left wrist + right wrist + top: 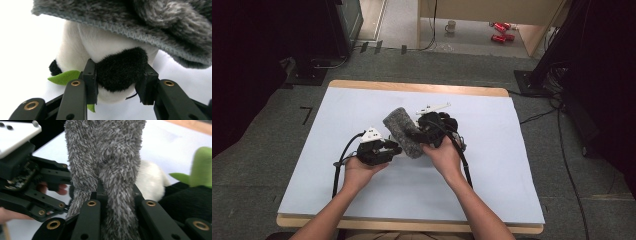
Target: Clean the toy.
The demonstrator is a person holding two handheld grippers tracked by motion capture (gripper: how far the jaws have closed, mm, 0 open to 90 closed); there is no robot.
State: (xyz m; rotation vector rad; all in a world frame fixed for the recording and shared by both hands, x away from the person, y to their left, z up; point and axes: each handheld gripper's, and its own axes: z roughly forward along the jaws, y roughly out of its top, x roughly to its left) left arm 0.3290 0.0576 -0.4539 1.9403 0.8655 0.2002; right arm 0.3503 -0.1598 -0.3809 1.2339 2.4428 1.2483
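A plush panda, white body (pixel 100 45) with black limbs, lies mid-table under a grey fuzzy knit hat (pixel 403 130). My left gripper (pixel 118 75) is shut on one black limb (pixel 122 65) of the panda, just below the hat's rim (pixel 140 27). A green felt leaf (pixel 63 77) pokes out beside the left jaw. My right gripper (pixel 115 195) is shut on the grey hat (pixel 110 157), pinching its fabric between the jaws. In the high view the left gripper (pixel 389 149) and right gripper (pixel 414 134) meet at the hat from either side.
The table (pixel 362 200) is covered with a pale sheet with bare room all round the toy. A green plush piece (pixel 202 167) and the white body (pixel 150 182) show past the right jaw. On the floor beyond lie a mug (pixel 451 26), red cans (pixel 501 31) and cables (pixel 562 150).
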